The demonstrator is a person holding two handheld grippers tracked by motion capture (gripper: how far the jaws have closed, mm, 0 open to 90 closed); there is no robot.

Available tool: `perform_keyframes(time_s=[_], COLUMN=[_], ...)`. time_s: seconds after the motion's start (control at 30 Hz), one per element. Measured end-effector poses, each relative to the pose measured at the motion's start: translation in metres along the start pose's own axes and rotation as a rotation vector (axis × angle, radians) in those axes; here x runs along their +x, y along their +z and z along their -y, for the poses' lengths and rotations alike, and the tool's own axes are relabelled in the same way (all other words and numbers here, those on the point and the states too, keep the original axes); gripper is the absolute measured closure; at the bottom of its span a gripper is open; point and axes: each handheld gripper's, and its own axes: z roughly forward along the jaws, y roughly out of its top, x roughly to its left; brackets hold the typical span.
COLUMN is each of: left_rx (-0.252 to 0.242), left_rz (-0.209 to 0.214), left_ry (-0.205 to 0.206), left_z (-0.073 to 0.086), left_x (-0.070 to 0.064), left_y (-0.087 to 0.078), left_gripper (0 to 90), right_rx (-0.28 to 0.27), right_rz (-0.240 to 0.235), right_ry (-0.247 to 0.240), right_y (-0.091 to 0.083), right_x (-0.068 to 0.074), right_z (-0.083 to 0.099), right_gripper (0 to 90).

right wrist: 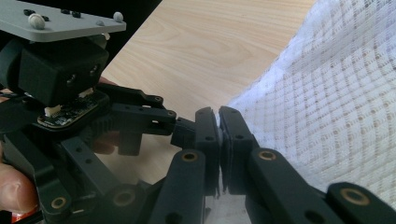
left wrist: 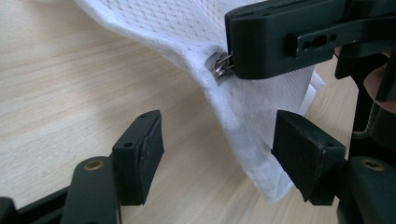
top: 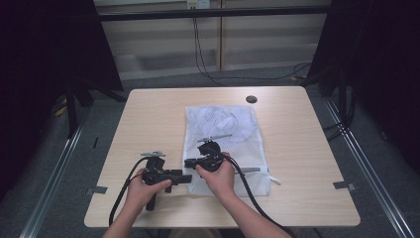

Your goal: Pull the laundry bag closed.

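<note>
The left hand-held gripper (left wrist: 217, 154) is held wide open around the lifted corner of the white mesh bag (top: 223, 134) on the surface (top: 148, 114). The bag's zipper pull (left wrist: 220, 66) is pinched by the closed right hand-held gripper (right wrist: 219, 135).

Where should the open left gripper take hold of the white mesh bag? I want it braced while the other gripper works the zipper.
Probably the bag's thick hemmed corner just below the zipper pull. That edge is lifted off the table and already hangs between the left gripper's open jaws, so closing straight on, from the bag's near-left side, should catch it. The right gripper is shut on the pull.
</note>
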Motion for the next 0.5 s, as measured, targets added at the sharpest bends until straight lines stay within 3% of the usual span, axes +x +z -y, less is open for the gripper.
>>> perform_keyframes(time_s=[0.27, 0.5], left_rx=[-0.021, -0.026], left_rz=[0.030, 0.050], left_ry=[-0.028, -0.026], left_z=[-0.002, -0.003], left_x=[-0.002, 0.000], left_y=[0.008, 0.014], left_gripper=[36.6, 41.0], right_rx=[-0.005, -0.013], right_rz=[0.002, -0.007], right_ry=[0.000, 0.007], right_y=[0.000, -0.001], right_x=[0.001, 0.001], right_z=[0.000, 0.000], right_gripper=[86.9, 86.9])
